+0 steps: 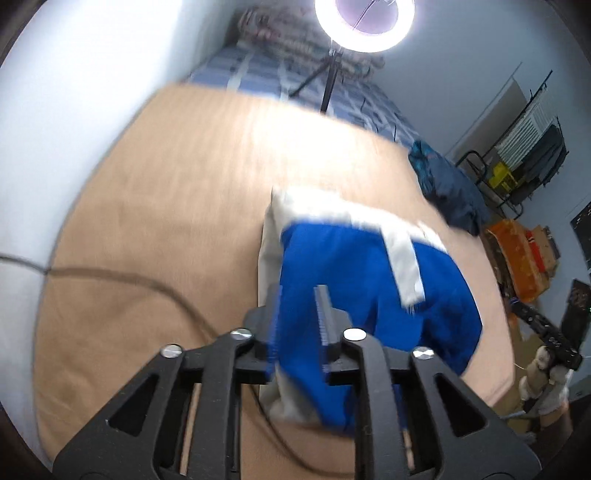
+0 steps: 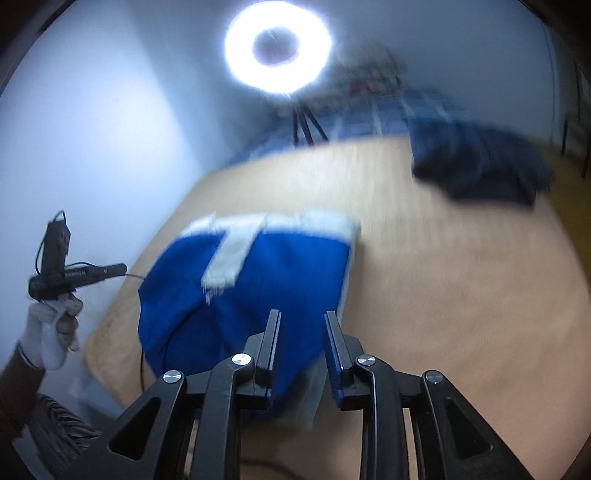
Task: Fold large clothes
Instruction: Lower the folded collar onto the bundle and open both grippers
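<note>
A blue garment with white bands [image 1: 369,295] [image 2: 258,288] lies folded on a tan cover [image 1: 166,184] [image 2: 443,277]. In the left wrist view my left gripper [image 1: 298,291] hangs over the garment's near left edge. Its jaws stand apart, and blue cloth shows in the gap without the pads pressing on it. In the right wrist view my right gripper [image 2: 303,315] is over the garment's near right edge, jaws likewise apart and gripping nothing. A gloved hand [image 1: 546,387] [image 2: 48,332] holds the other tool at each view's edge.
A dark blue garment [image 1: 450,192] [image 2: 476,166] lies at the cover's far right. A ring light on a tripod [image 1: 364,22] [image 2: 277,48] stands behind on checked bedding [image 1: 258,70]. A black cable [image 1: 147,284] crosses the cover. A white wall [image 1: 74,110] runs along the left, and boxes [image 1: 517,251] stand right.
</note>
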